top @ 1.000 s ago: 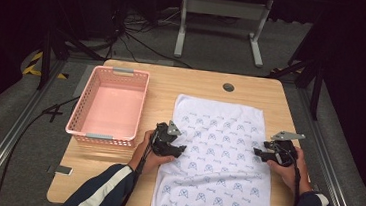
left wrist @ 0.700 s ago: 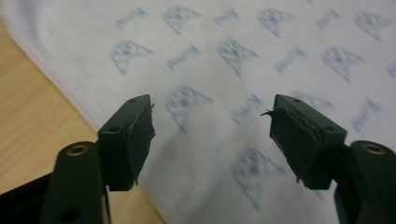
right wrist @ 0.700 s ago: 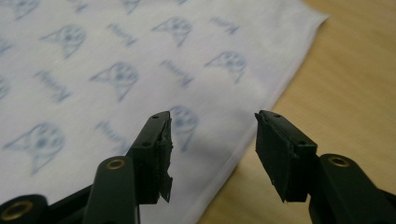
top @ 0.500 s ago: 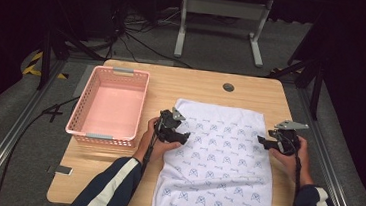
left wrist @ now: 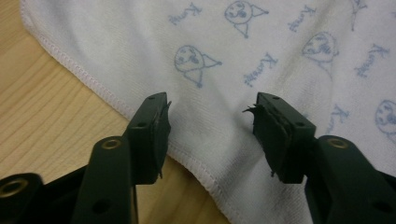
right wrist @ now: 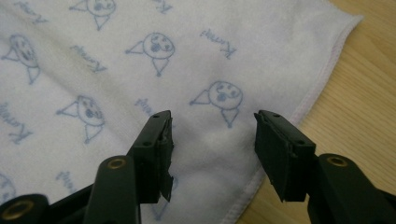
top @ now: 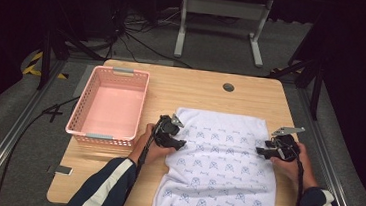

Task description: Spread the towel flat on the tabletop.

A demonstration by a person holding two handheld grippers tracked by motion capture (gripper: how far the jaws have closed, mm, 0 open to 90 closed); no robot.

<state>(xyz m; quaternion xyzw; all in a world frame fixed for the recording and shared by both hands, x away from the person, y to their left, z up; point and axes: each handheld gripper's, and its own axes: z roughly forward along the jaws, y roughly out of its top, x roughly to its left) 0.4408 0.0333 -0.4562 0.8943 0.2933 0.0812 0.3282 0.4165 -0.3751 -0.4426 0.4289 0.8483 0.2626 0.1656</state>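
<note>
White terry with a blue print: the towel (top: 220,166) lies flat on my wooden worktop (top: 197,91), its near end hanging over the front edge. My left tool (top: 177,143) sits at the towel's left hem, and my right tool (top: 262,152) at its right hem, the two well apart with the cloth spread between them. Along my left tool (left wrist: 210,126) I see the jaws standing apart over the stitched hem; they have just been closing, yet the pads do not press on the cloth, which lies beneath and between them. My right tool (right wrist: 212,140) is likewise spread, its jaws over the towel near its corner, the hem running just past the one on the worktop's side, nothing pinched. A pink basket (top: 108,107) stands to the left of the towel.
</note>
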